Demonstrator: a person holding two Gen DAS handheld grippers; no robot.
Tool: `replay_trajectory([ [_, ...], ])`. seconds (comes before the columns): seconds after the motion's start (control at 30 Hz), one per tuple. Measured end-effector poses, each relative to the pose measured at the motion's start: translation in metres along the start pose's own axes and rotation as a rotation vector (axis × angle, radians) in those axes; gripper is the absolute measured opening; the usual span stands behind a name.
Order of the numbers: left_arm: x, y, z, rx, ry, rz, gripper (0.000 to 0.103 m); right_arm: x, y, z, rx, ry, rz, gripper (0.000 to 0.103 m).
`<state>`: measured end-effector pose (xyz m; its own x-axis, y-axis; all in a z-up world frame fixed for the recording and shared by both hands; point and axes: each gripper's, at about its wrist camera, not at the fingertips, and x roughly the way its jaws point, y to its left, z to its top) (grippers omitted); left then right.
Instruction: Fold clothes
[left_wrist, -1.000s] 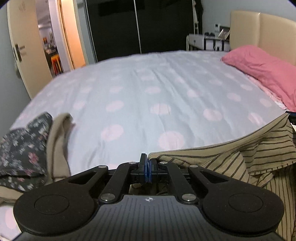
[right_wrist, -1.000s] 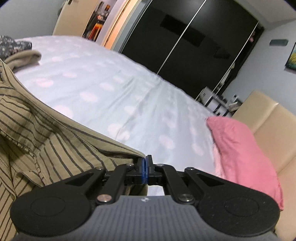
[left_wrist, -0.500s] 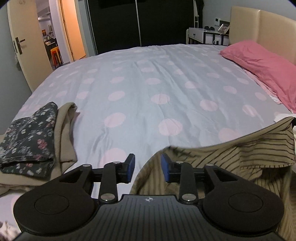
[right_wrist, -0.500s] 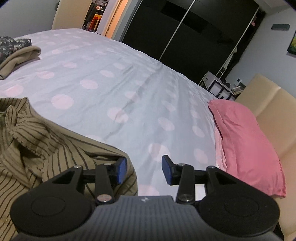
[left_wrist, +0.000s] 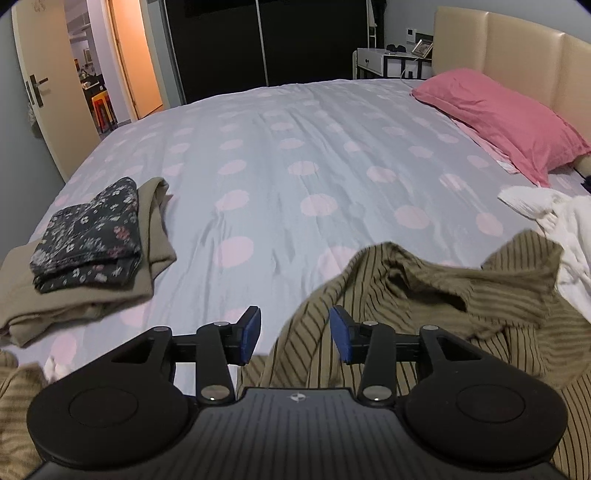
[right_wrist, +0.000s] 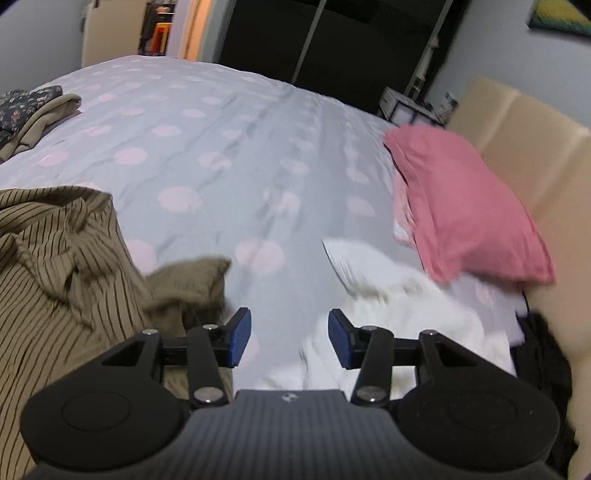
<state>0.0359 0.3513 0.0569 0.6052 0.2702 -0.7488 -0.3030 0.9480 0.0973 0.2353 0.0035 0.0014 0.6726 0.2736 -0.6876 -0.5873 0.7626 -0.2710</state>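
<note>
Left claw (left_wrist: 294, 335) and right claw (right_wrist: 289, 339) both wide open, empty. Striped shirt (left_wrist: 424, 295) crumpled on bed (left_wrist: 295, 147); folded stack (left_wrist: 88, 236) at 10 o'clock.

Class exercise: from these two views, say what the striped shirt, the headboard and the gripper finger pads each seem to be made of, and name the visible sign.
Striped shirt: thin woven cloth, matte; it crumples into soft folds.
Headboard: probably leather or a look-alike, cream, in smooth padded panels with a faint sheen.
Pads on the left gripper fingers: likely rubber or foam, dull blue, on black hard-looking arms.
</note>
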Motion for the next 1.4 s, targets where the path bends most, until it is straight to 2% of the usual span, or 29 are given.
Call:
replay_trajectory([
  [0.1,-0.009,0.0,-0.012,-0.002,0.009,-0.004,0.039,-0.008,-0.014,-0.02,0.051,0.012,0.0,0.052],
  [0.17,-0.014,0.003,-0.02,-0.01,0.011,-0.007,0.04,-0.011,-0.021,-0.031,0.076,0.021,-0.007,0.059],
  [0.27,-0.017,0.009,-0.031,-0.037,0.015,-0.001,0.042,-0.008,-0.028,-0.052,0.1,0.057,-0.016,0.06],
  [0.4,-0.012,0.015,-0.038,-0.08,0.032,-0.003,0.042,0.013,-0.043,-0.081,0.088,0.153,-0.073,0.061],
  [0.47,-0.009,0.012,-0.039,-0.078,0.043,-0.007,0.042,0.023,-0.055,-0.091,0.116,0.189,-0.068,0.069],
  [0.5,-0.007,0.01,-0.039,-0.072,0.048,-0.007,0.042,0.027,-0.057,-0.094,0.116,0.198,-0.068,0.074],
  [0.67,0.004,0.004,-0.037,-0.058,0.068,-0.012,0.042,0.051,-0.054,-0.099,0.08,0.248,-0.079,0.078],
  [0.8,0.013,0.001,-0.036,-0.056,0.084,-0.013,0.042,0.078,-0.051,-0.108,0.027,0.317,-0.135,0.078],
  [0.9,0.019,0.0,-0.035,-0.053,0.098,-0.008,0.042,0.097,-0.05,-0.114,-0.006,0.367,-0.173,0.076],
  [0.97,0.024,-0.002,-0.034,-0.053,0.109,0.002,0.042,0.101,-0.057,-0.114,0.031,0.371,-0.169,0.07],
  [1.03,0.028,-0.003,-0.034,-0.054,0.117,0.008,0.042,0.101,-0.062,-0.112,0.047,0.375,-0.185,0.044],
  [1.13,0.028,-0.003,-0.032,-0.059,0.119,0.007,0.042,0.098,-0.074,-0.112,0.055,0.374,-0.254,0.032],
  [1.27,0.024,-0.002,-0.032,-0.063,0.106,0.003,0.042,0.09,-0.111,-0.12,0.126,0.38,-0.386,0.03],
  [1.4,0.022,-0.001,-0.033,-0.064,0.102,0.013,0.042,0.072,-0.164,-0.133,0.278,0.384,-0.508,0.03],
])
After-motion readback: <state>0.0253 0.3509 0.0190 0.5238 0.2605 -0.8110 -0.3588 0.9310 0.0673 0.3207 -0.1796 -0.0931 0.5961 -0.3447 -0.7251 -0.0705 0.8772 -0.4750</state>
